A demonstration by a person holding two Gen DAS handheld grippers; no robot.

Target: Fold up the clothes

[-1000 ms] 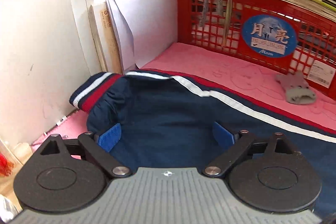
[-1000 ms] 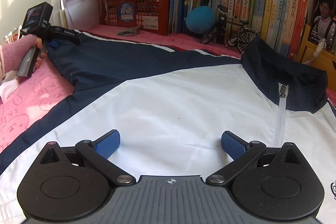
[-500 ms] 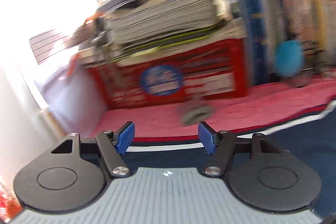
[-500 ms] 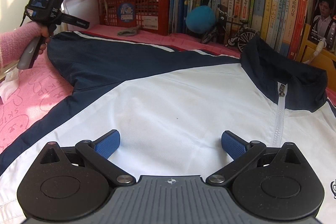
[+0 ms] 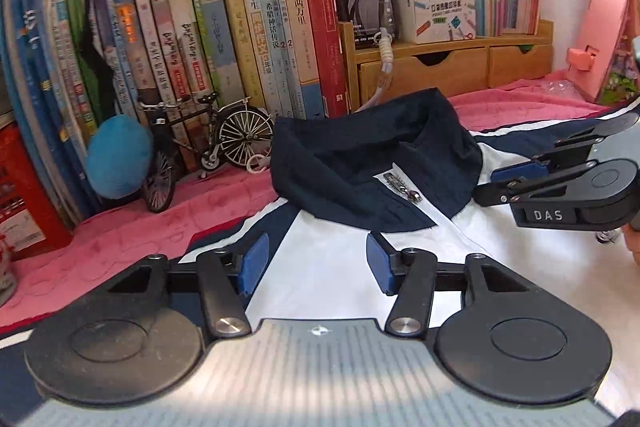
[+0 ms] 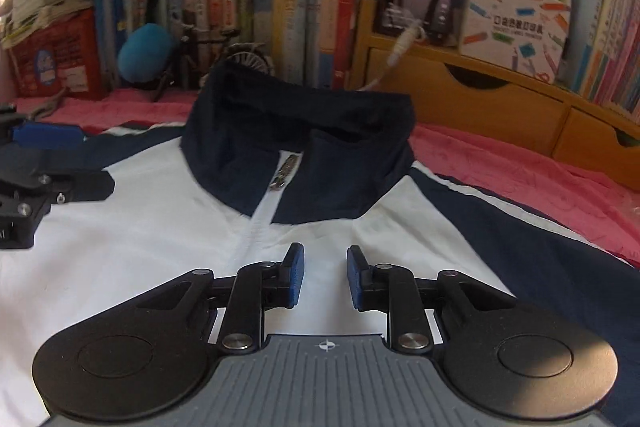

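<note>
A white and navy zip jacket (image 5: 360, 247) lies spread flat, front up, on a pink blanket (image 5: 120, 235); its navy collar (image 5: 372, 163) stands up toward the books. It also shows in the right wrist view (image 6: 180, 235). My left gripper (image 5: 314, 263) is open and empty, low over the jacket's left shoulder. My right gripper (image 6: 325, 277) is open with a narrow gap, empty, over the white chest just below the collar (image 6: 304, 143). Each gripper shows in the other's view: the right one (image 5: 560, 183) and the left one (image 6: 40, 171).
A row of upright books (image 5: 240, 39) backs the blanket. A model bicycle (image 5: 200, 143) and a blue plush ball (image 5: 118, 155) stand by the collar. A wooden drawer shelf (image 5: 440, 67) is at the back right, a red basket (image 6: 56, 55) at the far left.
My left gripper let go of the sleeve end and swung right to the jacket's shoulder. My right gripper moved up toward the collar and its jaws narrowed.
</note>
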